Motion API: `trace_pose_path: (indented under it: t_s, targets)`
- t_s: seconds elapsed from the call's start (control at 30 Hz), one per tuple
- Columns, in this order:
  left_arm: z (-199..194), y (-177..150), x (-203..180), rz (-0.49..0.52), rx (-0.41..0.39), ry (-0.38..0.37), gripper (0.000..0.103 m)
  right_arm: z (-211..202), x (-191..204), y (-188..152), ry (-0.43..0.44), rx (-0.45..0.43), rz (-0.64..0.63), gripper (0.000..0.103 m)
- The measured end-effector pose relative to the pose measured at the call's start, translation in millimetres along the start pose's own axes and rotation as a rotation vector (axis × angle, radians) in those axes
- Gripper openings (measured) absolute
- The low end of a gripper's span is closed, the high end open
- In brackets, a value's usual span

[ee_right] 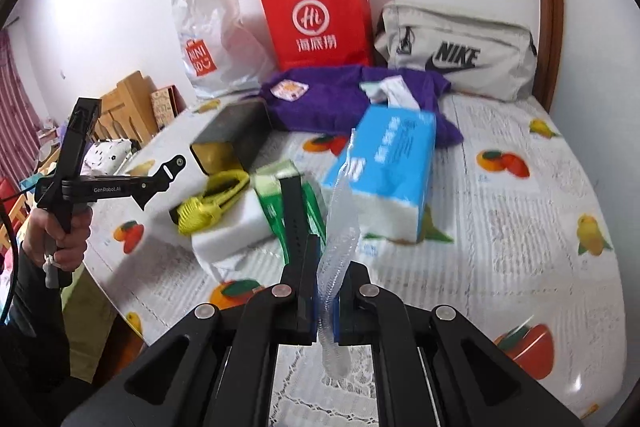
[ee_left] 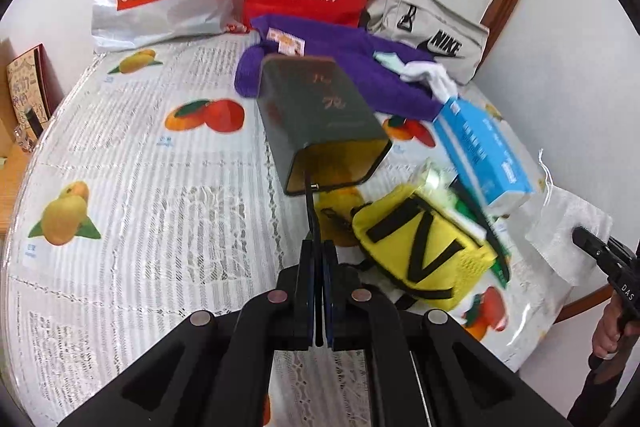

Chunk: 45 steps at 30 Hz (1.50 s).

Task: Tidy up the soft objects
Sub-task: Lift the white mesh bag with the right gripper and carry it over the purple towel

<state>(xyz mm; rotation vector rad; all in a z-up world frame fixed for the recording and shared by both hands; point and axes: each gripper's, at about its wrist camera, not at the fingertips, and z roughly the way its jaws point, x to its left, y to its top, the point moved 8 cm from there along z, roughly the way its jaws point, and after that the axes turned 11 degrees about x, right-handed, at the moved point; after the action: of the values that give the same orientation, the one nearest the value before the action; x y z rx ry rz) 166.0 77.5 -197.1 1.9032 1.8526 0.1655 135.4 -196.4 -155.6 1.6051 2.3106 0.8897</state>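
- The round table (ee_right: 520, 227) under its fruit-print cloth carried everything; a white shopping bag (ee_right: 212, 39), a red paper bag (ee_right: 316, 19) and a grey sports bag (ee_right: 456, 55) stood along its far edge by the wall.
- A purple towel (ee_right: 320, 107) lay crumpled just in front of those bags; it looked untouched and probably waited its turn.
- The blue tissue pack (ee_right: 392, 155) hung tilted above the middle of the table, near the towel; its lower corner looked close to the cloth, though blur hid whether it touched.
- A dark green tin (ee_left: 320, 107) lay on its side mid-table, mouth toward the near edge.
- A yellow pouch (ee_left: 424, 239) sat toward the near edge, beside a green-and-white packet.
- The right gripper (ee_right: 325, 255) had its tongs clamped on the clear wrapper tail (ee_right: 340, 219) of the tissue pack, and only on that film; the whole weight seemed to hang from it, so a slow, level carry with no swinging would suit; the film could stretch or slip.
- The left gripper (ee_left: 318, 243) had its tongs together on a thin black strap (ee_left: 311, 203), which rose toward the tin's mouth; whether it was tied to the tin could not be told; keeping this hand off the pack's path seemed wise.
- Where the pack should go was not plain; one of the bags at the far edge looked likely.
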Motion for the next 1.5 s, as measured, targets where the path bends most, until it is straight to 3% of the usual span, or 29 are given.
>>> trace_pose_path:
  t_s: [0.33, 0.6, 1.13, 1.5]
  targets:
    - [-26, 34, -10, -0.008, -0.053, -0.036, 0.004, -18, 5, 47, -0.001, -0.064, -0.032, 0.005]
    - [-28, 75, -18, -0.004, -0.063, -0.044, 0.004, -4, -3, 96, -0.01, -0.07, -0.028, 0.005]
    - [4, 156, -2, -0.048, -0.026, -0.036, 0.004, 78, -20, 195, 0.001, -0.038, -0.036, 0.005]
    - [54, 209, 11, -0.074, 0.049, -0.047, 0.004, 153, -33, 235, -0.004, 0.075, -0.062, 0.005]
